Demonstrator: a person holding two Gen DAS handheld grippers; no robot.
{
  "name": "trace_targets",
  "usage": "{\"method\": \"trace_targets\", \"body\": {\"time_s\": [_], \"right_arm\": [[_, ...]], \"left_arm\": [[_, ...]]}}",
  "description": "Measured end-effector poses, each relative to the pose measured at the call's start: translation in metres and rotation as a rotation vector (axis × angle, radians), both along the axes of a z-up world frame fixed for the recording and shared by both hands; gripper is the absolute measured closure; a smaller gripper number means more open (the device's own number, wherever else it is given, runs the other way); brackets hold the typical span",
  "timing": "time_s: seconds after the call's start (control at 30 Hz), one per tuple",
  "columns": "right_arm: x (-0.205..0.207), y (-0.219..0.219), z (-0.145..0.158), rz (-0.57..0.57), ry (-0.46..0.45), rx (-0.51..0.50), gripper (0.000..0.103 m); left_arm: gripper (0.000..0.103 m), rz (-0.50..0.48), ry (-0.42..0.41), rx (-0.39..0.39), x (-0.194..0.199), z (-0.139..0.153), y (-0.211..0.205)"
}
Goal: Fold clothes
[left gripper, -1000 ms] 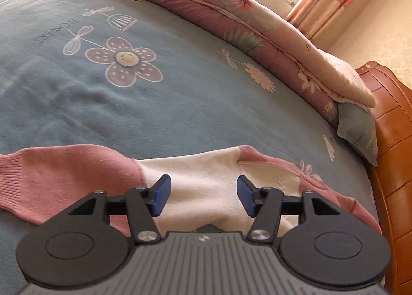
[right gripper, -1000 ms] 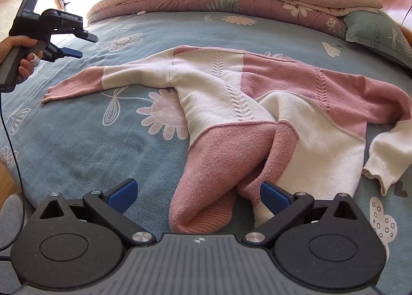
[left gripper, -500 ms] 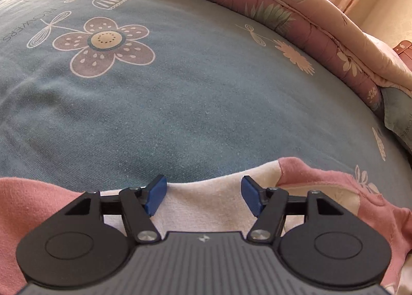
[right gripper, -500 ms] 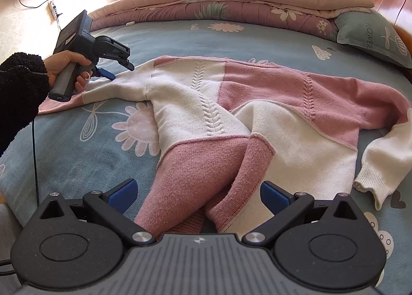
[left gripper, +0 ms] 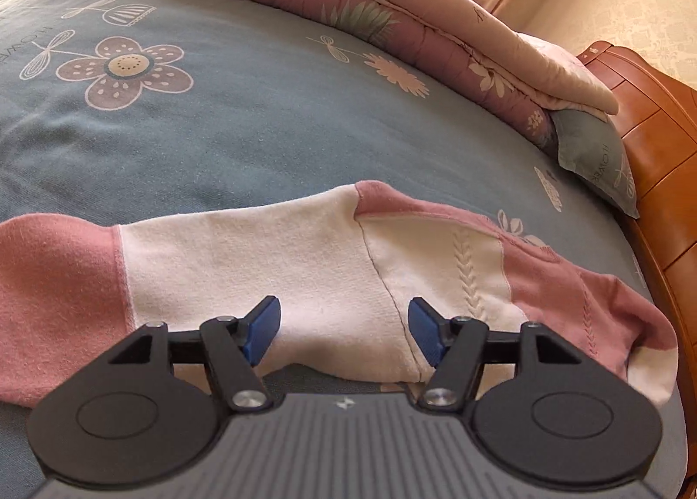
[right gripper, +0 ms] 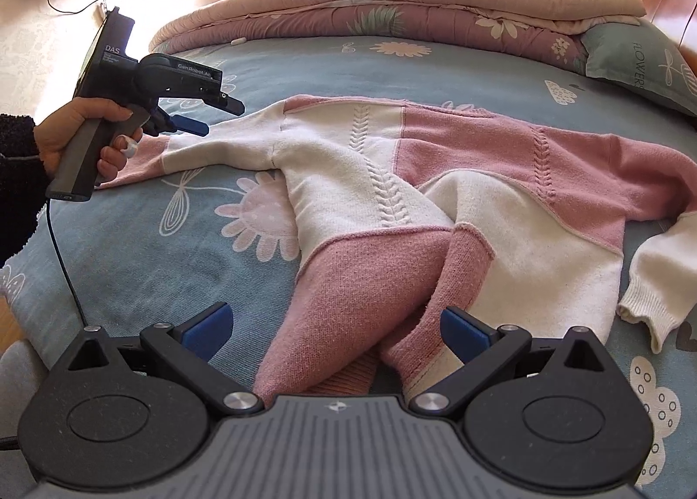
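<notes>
Left wrist view: left gripper [left gripper: 344, 335] is spread wide, nothing between the blue pads, low over the white stretch of the sweater's near sleeve [left gripper: 244, 263] close to the armpit seam. Pink cuff end [left gripper: 52, 281] trails off to the left. Risk: closing here would likely pinch only the top layer of knit (soft, stretchy), so the sleeve could drag or bunch instead of folding clean. It could also catch the blue bedsheet [left gripper: 218, 115] underneath.

Right wrist view: the pink-and-white sweater [right gripper: 435, 194] lies on the bed, sleeves out to both sides, hem rucked up into a ridge. Not flat, not folded. Right gripper [right gripper: 335, 331] is also wide open and empty, straddling the pink hem ridge [right gripper: 370, 294]. Risk: a grab on that ridge would probably take several layers at once and lock the crease in. The far sleeve [right gripper: 653, 276] hangs curled at the right and could twist if the body gets pulled.

Pose: the person's left hand [right gripper: 87, 137] holds its gripper by the pistol handle, nose angled down toward the sleeve, cable hanging below (snag hazard at the bed edge).
</notes>
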State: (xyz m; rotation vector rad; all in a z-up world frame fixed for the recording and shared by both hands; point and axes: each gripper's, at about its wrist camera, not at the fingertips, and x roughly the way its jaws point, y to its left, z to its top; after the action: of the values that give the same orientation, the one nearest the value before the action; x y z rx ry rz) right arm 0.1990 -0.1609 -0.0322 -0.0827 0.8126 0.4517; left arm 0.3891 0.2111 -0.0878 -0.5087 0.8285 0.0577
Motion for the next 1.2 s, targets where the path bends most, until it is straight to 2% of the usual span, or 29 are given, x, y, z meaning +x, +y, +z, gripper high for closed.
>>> {"method": "trace_targets", "body": {"time_s": [0.3,0.5,0.67,0.73,0.9,1.0,1.17,1.2], "right_arm": [[-0.003,-0.002,0.001,-0.027,0.006,-0.016,0.000],[-0.008,-0.002,-0.001,-0.015,0.004,-0.021,0.000],[-0.005,-0.001,-0.004,-0.012,0.029,0.013,0.000],[-0.006,0.001,-0.006,-0.008,0.031,0.009,0.000],[-0.004,0.001,-0.010,-0.018,0.040,-0.014,0.000],[-0.001,-0.002,-0.012,-0.030,0.051,-0.008,0.000],[-0.003,-0.001,-0.014,-0.027,0.055,-0.004,0.000],[-0.003,-0.001,-0.014,-0.024,0.055,-0.004,0.000]], "left_arm": [[0.038,-0.010,0.032,0.005,0.007,-0.019,-0.009],[0.038,-0.136,-0.032,0.110,-0.029,-0.008,-0.032],[0.038,-0.241,-0.086,0.198,-0.059,0.001,-0.051],[0.038,-0.252,-0.087,0.212,-0.053,-0.005,-0.050],[0.037,-0.300,-0.066,0.230,-0.033,-0.022,-0.045],[0.030,-0.329,-0.067,0.225,-0.027,-0.025,-0.043],[0.029,-0.430,-0.006,0.275,-0.035,-0.024,-0.051],[0.029,-0.474,0.014,0.264,-0.039,-0.023,-0.053]]}}
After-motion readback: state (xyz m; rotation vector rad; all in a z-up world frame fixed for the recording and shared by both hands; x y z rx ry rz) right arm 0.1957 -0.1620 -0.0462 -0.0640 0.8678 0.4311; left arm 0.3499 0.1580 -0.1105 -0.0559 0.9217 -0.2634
